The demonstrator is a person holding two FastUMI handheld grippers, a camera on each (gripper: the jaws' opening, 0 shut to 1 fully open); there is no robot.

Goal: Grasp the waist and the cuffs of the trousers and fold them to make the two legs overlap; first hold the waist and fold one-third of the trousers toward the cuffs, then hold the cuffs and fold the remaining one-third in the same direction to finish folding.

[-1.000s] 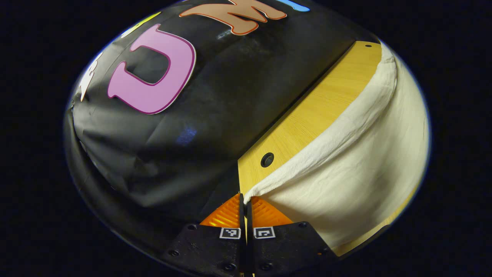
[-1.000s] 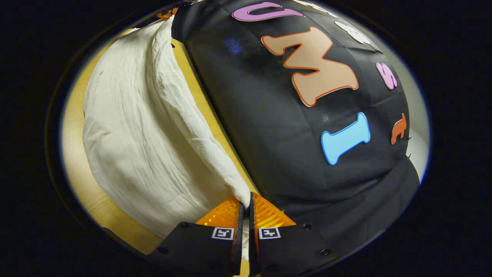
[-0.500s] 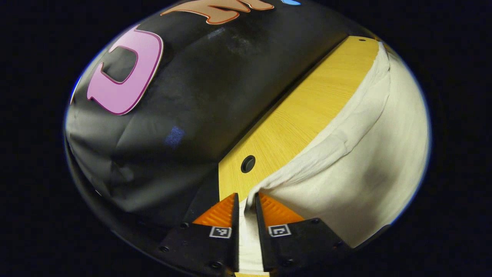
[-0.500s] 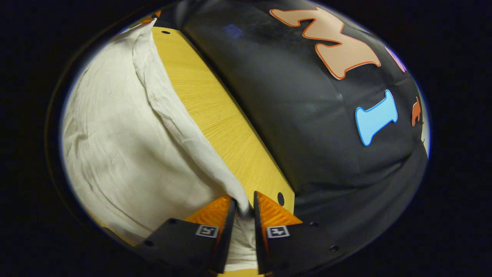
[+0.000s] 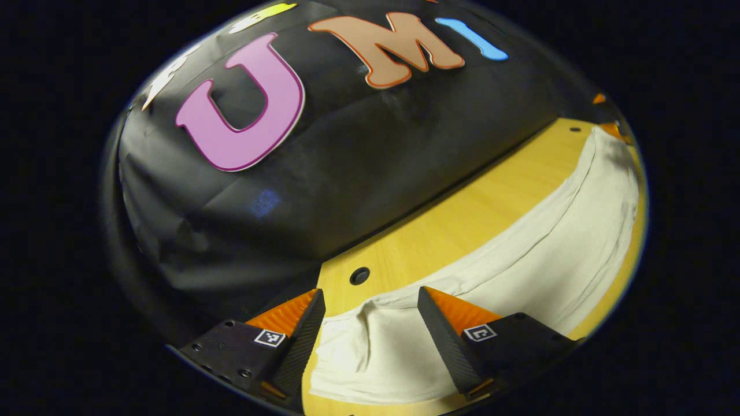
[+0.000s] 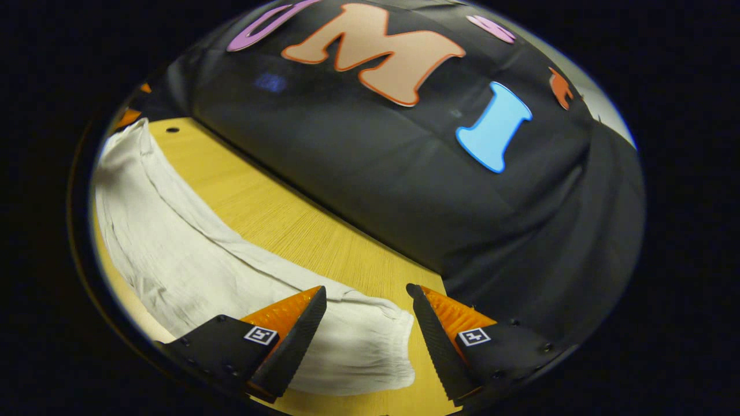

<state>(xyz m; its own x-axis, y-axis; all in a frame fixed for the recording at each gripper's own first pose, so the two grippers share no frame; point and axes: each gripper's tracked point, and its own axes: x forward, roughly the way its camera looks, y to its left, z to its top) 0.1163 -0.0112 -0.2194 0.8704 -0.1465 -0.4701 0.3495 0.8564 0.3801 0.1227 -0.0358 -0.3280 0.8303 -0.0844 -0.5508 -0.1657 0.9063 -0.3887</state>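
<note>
Left gripper (image 5: 370, 300) has its fingers spread wide apart, gripping nothing; the cream trousers (image 5: 543, 260) lie flat on the wooden counter (image 5: 462, 219) below and between them, one end of the folded cloth just under the fingers. From there the trousers run as a long band away toward the far right of the left gripper view, parallel to the counter's back edge, with a strip of bare wood between cloth and that edge. A small round hole (image 5: 359, 275) sits in the counter near the back corner, just beyond the cloth end. Right gripper (image 6: 366, 289) is also wide open, holding nothing; the other end of the trousers (image 6: 191, 254) lies on the counter (image 6: 277, 214) under and between its fingers, gathered and wrinkled at the tip. Cloth band stretches away to the left in the right gripper view, again alongside the back edge. Black cloth wall (image 6: 376, 173) stands right behind the counter's back edge.
</note>
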